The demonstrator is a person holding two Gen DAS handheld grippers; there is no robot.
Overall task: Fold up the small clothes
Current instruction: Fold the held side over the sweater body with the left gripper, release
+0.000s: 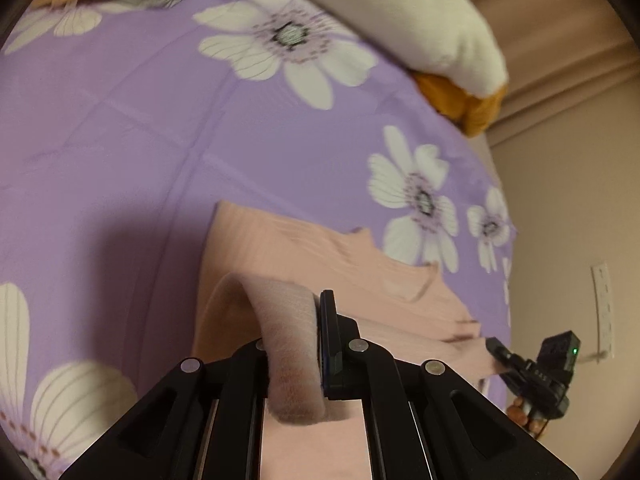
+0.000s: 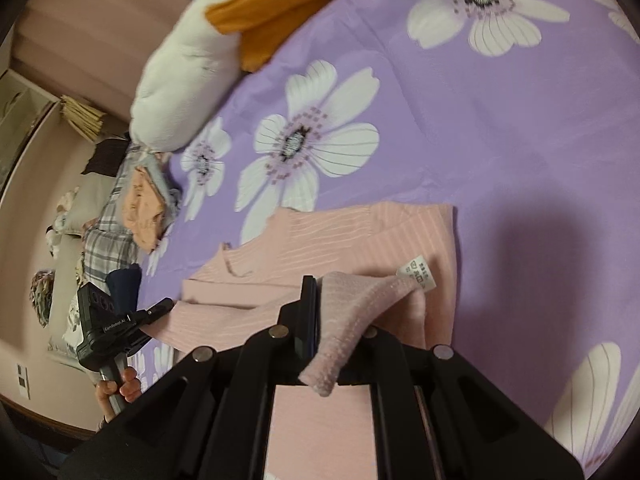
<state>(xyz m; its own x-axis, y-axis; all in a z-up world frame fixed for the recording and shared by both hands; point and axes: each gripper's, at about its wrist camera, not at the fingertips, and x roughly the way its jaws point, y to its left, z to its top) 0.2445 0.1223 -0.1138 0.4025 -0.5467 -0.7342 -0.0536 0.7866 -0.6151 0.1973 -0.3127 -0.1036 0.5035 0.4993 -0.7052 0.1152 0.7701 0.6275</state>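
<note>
white pillow point(image 1: 448, 28) and orange cloth point(image 1: 468, 104) at the far edge of flowered purple sheet point(image 1: 140, 140), clothes pile point(image 2: 136, 208) beside, both left gripper point(image 1: 316, 344) and right gripper point(image 2: 320, 320) clamped on pink garment point(image 1: 320, 256).

Pink garment point(image 1: 320, 252) hem hidden behind both tongs' frames.

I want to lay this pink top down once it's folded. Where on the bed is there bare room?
The purple floral sheet is bare beyond the pink top, up to the white pillow and orange cloth. Crowded: that pillow corner, and the clothes pile off the bed's edge. Both the left gripper and right gripper grip the top.
</note>
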